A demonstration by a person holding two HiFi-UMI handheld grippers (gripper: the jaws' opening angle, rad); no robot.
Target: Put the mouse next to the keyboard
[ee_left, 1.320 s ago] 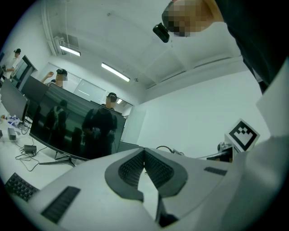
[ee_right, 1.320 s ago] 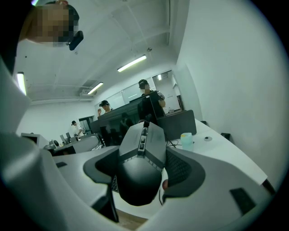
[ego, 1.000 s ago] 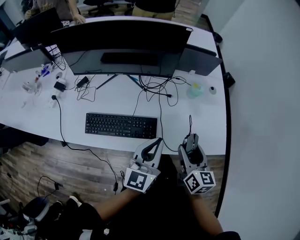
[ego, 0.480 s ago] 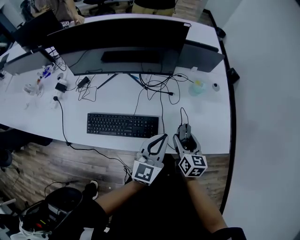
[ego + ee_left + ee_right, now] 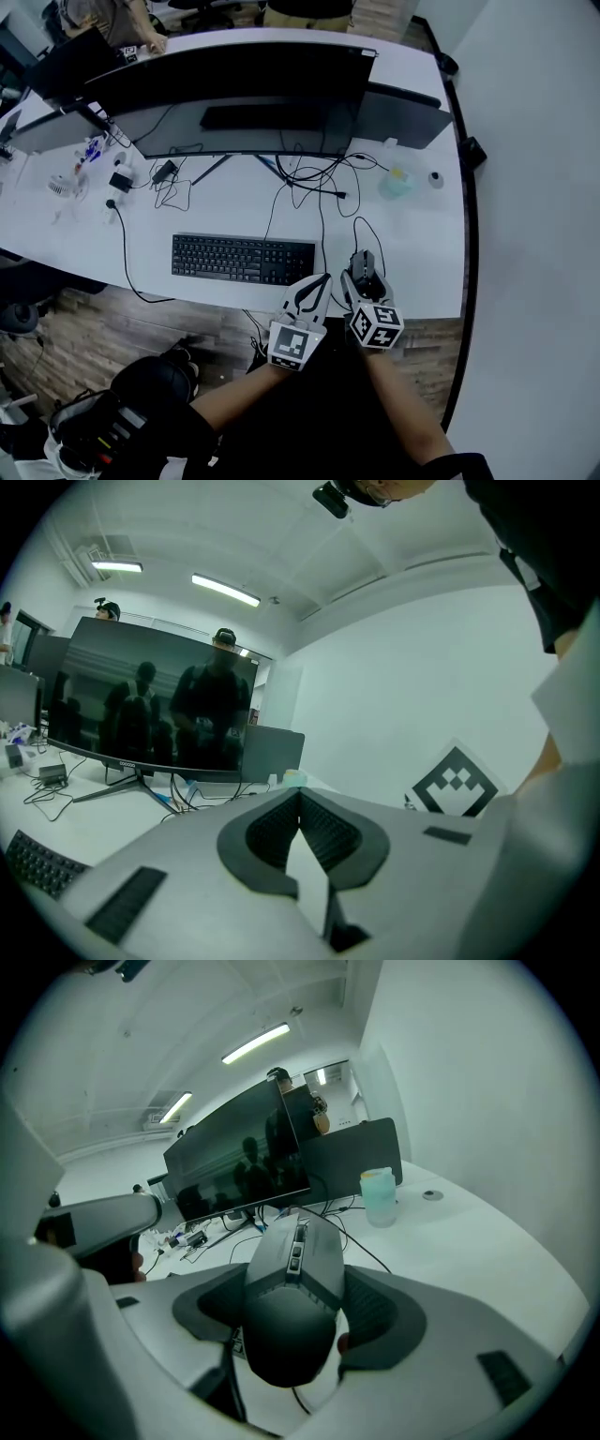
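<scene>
White desk; the right tool, in its own view, clamps the mouse; left tool closed.

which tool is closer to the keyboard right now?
Left. The left tool, shut and empty, sits just off the keyboard's near right corner; the right tool, clamped on the mouse, is farther out to the keyboard's right.

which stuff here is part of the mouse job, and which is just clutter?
Job:
mouse, held in the right gripper
keyboard
desk

Lying about:
monitor
tangled cables
pale green jar
power adapter
left gripper, shut and empty
</scene>
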